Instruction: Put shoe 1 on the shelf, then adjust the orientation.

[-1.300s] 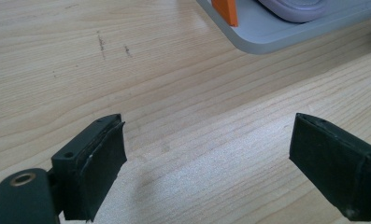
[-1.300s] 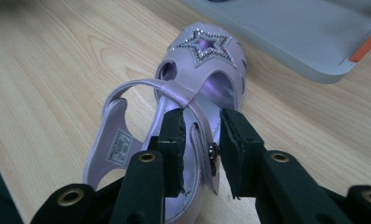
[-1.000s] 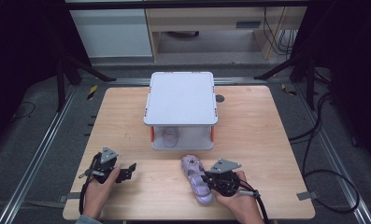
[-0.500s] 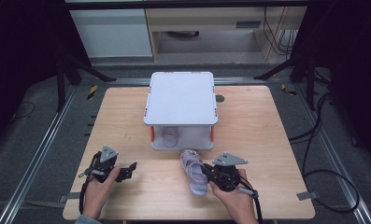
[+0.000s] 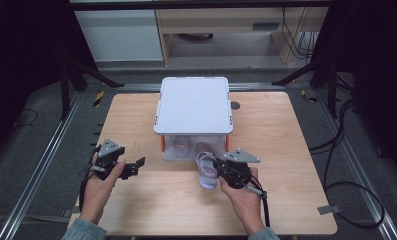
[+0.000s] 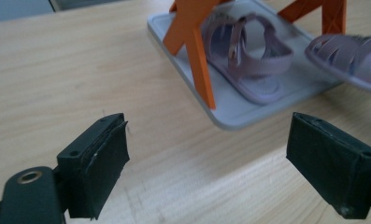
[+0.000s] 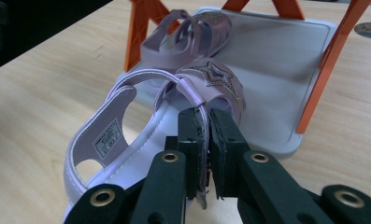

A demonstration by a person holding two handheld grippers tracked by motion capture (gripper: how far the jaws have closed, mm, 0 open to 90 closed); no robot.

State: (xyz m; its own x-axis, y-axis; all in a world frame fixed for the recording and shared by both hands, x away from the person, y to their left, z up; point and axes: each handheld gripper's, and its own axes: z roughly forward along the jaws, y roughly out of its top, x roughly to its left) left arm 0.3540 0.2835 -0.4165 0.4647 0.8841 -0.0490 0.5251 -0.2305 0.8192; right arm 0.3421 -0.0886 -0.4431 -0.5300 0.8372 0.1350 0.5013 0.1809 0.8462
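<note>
I see my left gripper (image 5: 135,165) released over bare table (image 5: 136,120), one lilac sandal (image 5: 182,145) lying on the lower tray of the white orange-legged rack (image 5: 193,105), and my right gripper (image 5: 219,165) clenched on the second sandal's (image 5: 206,170) strap just before that tray.

Even overhead light brightens the table (image 5: 136,115) against dim, near-black surroundings; a pale glare band crosses its wood in the left gripper view, where distant objects blur softly.
</note>
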